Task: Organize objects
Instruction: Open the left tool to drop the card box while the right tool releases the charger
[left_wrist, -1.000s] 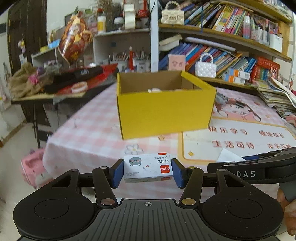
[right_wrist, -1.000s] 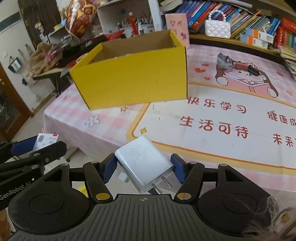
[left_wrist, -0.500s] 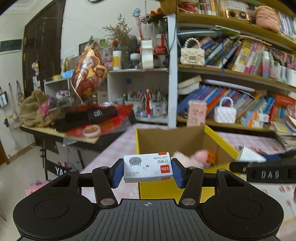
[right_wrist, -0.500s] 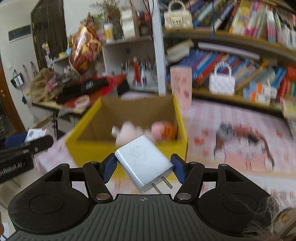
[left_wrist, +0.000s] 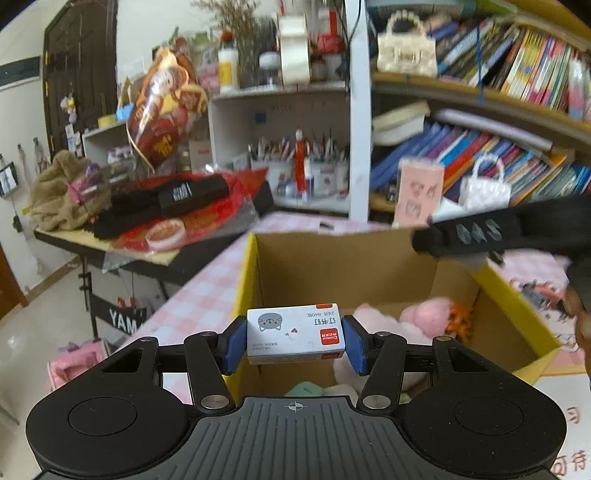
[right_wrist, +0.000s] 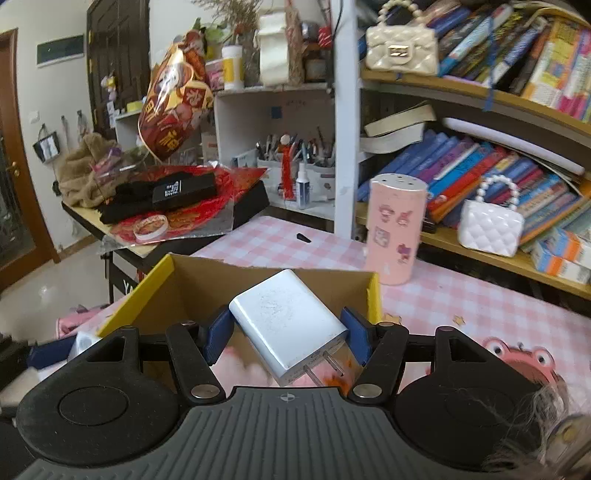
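We hold our left gripper (left_wrist: 295, 341) over the near edge of the yellow cardboard box (left_wrist: 517, 291), its blue pads (left_wrist: 233, 345) clamped on the short ends of a small white staple box (left_wrist: 295, 338) with a grey cat face and a red label. The staple box sits level between the pads, above the box's open top. Down inside, we see pink plush toys (left_wrist: 402, 321) lying on the brown floor, with something orange (left_wrist: 458, 321) just beside them and a pale green thing (left_wrist: 306, 387) near our edge. Our right gripper (right_wrist: 290, 334) is closed on a white charger (right_wrist: 288, 325), which is tilted so that its two metal prongs (right_wrist: 325, 367) point down toward us. From the right wrist view, the charger hangs above the box's open top, with blurred pink below it. The box rests on a table with a pink checked cloth (right_wrist: 480, 310). Beyond the box a pink cylindrical container (right_wrist: 395, 229) with stickers stands upright on the cloth, near the bookshelf (right_wrist: 480, 96), where a white quilted handbag (right_wrist: 491, 225) sits on the lower shelf.
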